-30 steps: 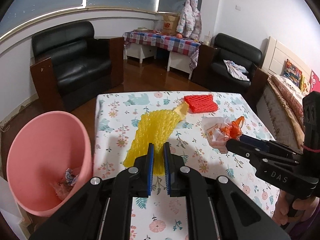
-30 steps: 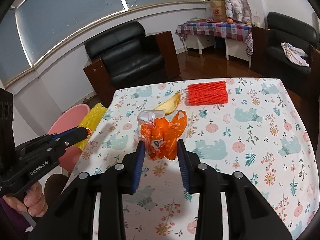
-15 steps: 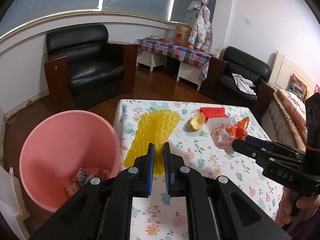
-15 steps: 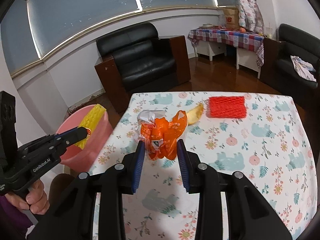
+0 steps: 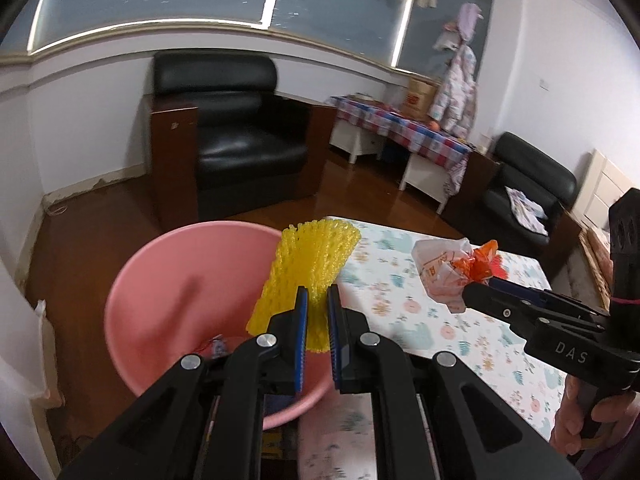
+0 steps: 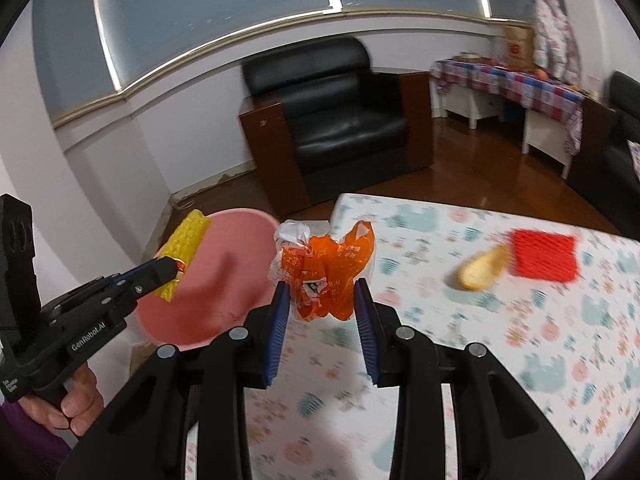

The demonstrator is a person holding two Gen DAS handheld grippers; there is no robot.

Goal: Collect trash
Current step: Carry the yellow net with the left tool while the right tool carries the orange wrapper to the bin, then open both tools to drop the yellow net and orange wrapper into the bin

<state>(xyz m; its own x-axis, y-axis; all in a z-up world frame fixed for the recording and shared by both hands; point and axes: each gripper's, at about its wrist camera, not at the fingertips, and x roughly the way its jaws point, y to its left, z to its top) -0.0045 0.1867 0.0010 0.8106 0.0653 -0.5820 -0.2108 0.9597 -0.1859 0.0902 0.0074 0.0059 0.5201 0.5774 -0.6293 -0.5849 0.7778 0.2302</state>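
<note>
L gripper (image 5: pixel 317 312) clamped on yellow foam net (image 5: pixel 310 270), holding it up over the pink bin (image 5: pixel 168 280). The net's lower end hangs inside the bin's rim line, upper end sticks up past the table (image 5: pixel 404 320) edge. Some scraps visible at bin bottom, too blurred to ID.

R gripper (image 6: pixel 322 304) closed on orange/white wrapper wad (image 6: pixel 324 268), held in the air over the table's near-left corner, just beside the bin. Same wad shows at R fingertips in left wrist view, above the tablecloth.

Still on the table: yellowish peel-like piece (image 6: pixel 482 268) and red foam net (image 6: pixel 544 256), touching or nearly so, w/ red one further right. Frames motion-blurred, table detail soft.

Bin sits on the floor against the table's left edge.
</note>
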